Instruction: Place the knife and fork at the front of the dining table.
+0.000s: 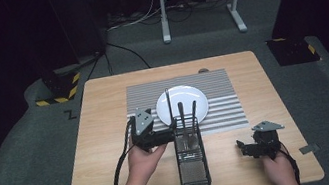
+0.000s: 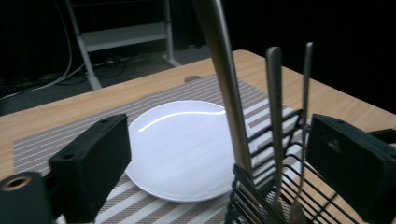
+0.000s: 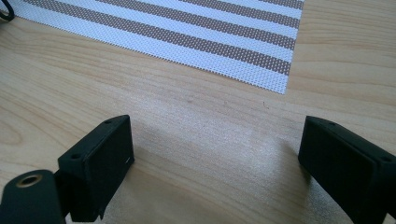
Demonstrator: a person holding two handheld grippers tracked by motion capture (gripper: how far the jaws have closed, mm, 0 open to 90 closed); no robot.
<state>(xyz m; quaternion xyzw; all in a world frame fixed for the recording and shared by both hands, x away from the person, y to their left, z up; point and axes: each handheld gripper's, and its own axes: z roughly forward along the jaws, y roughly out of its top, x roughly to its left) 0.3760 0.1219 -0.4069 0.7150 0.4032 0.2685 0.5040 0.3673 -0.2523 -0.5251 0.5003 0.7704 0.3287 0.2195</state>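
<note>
At the bottom centre of the high view stands the black wire caddy on the table, holding three utensils upright for easy reach. The left tool, jaws wide and holding nothing, approaches the nearest handle. Behind lies the white plate. The right tool waits wide and empty at lower right.

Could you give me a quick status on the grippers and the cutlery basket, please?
Left gripper open around cutlery handles in basket. Right gripper open, idle over table. Plate just behind basket.
</note>
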